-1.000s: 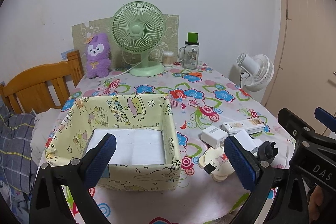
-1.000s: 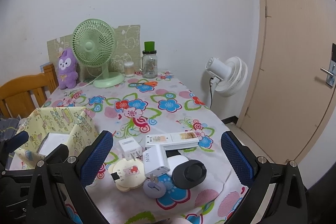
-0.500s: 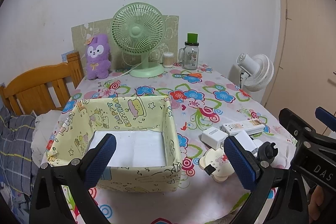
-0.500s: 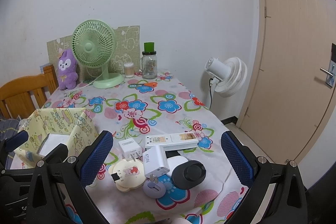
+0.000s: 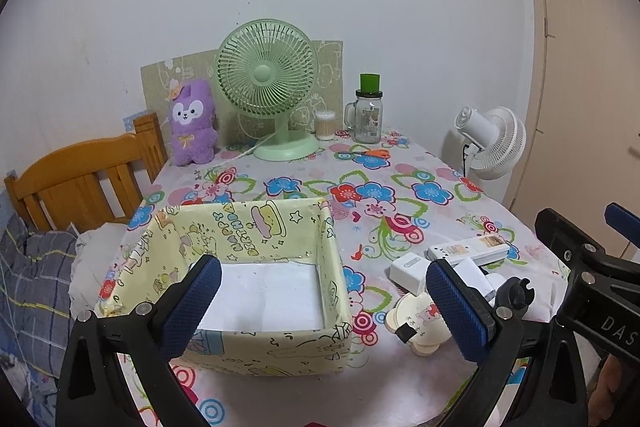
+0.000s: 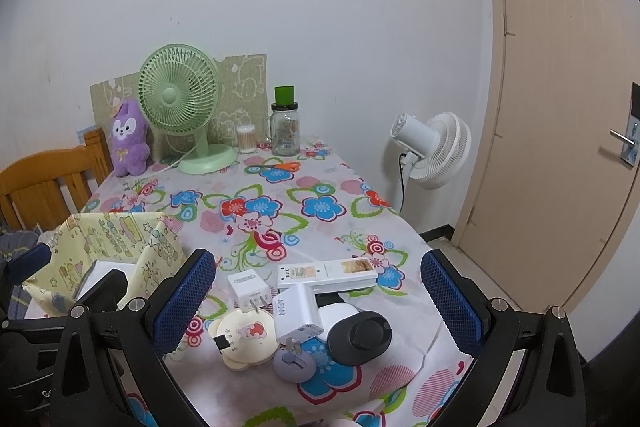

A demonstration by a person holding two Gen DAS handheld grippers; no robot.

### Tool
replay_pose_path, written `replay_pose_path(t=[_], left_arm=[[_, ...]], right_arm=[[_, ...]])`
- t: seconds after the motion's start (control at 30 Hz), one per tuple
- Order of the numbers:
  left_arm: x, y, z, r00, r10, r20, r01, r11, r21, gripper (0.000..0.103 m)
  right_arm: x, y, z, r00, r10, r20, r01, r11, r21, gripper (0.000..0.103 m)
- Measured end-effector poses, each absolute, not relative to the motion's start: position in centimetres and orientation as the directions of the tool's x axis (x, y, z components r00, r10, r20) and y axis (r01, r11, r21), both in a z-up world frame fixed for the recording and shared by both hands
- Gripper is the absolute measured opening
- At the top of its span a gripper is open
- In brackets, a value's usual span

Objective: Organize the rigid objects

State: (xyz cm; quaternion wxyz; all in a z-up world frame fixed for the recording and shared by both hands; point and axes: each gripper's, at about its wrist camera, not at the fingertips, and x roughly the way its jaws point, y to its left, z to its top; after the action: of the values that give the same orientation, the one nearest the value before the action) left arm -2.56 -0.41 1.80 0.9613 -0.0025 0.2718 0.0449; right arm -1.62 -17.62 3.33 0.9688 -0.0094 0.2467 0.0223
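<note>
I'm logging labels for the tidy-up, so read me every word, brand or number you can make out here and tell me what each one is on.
"HAPPY BIRTHDAY": inside wall of the yellow paper box.
"DAS": black body of the right gripper, seen from the left wrist; cut off by the picture's edge.
"45W": side of the white charger.
Printed label on the white power strip: too small to read.
Characters on the bear-shaped cream object: too small.
Print on the glass jar: blurred.

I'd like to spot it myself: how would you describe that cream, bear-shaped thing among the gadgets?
Start at the yellow box on the flowered table. Just to its right lies a pile of gadgets; the bear-shaped thing is at the pile's near left edge, below the small white plug. Its neighbours are white, grey or black; it alone is cream, with round ears and a pink cartoon print.
</note>
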Motion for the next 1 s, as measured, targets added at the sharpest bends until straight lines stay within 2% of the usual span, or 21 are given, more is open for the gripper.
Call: replay_pose_path(t=[1.0], left_arm=[[-1.2, -0.9, 3.5, 0.837, 0.064, -0.544, -0.064, 0.998, 0.02, 0.103]], right_arm=[[-0.3, -18.1, 5.0, 0.856, 0.095, -0.508, -0.102, 0.995, 0.013, 0.103]])
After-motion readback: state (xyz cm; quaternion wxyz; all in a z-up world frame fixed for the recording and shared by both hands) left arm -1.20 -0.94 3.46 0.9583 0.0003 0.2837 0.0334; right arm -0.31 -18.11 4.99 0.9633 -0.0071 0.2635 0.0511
